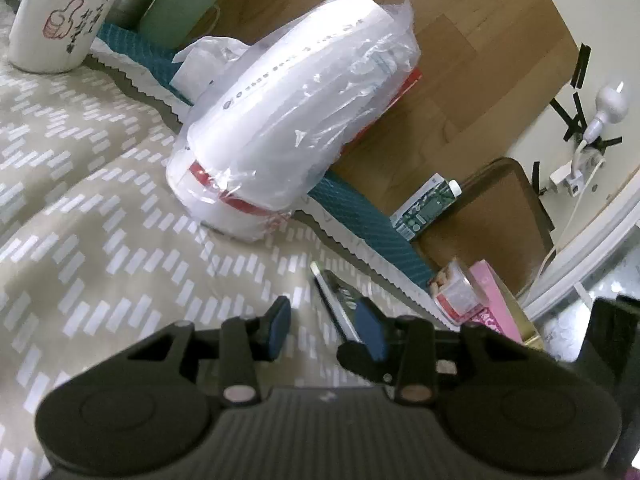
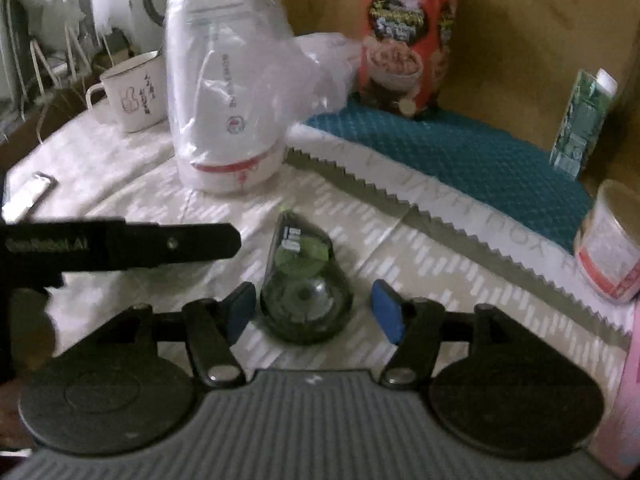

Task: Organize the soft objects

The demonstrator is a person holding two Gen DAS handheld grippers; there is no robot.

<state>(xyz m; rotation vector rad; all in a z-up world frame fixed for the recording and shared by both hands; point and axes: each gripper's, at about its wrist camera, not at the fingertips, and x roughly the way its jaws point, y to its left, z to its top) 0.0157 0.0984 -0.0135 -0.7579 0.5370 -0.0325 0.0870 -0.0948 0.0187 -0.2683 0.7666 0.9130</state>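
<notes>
A beige cloth printed with short white dashes covers the desk and lies in soft folds. Along its far side runs a zigzag-cut white edge, and beyond that a teal mat with a bumpy, quilted texture. Behind the mat rises a brown wooden panel; in the left wrist view a pale wall with a plug and white cable shows past it.

On the cloth stands a white kettle with a red band near its base, wrapped in a loose, crinkled clear plastic bag. A white enamel mug with a thumbs-up drawing stands beside it. A glossy red snack bag stands upright on the teal mat, a green carton stands further along against the panel, and a round white tub with a red label sits at the mat's near end.

The right gripper hovers low over the cloth with its jaws apart, blue pads on either side of a dark green, teardrop-shaped tape dispenser that lies flat on the cloth; the pads do not touch it. The left gripper has its jaws apart too, holding nothing, with a flat silver object lying on the cloth just beyond its fingers. The black arm of the left gripper crosses the left of the right wrist view.
</notes>
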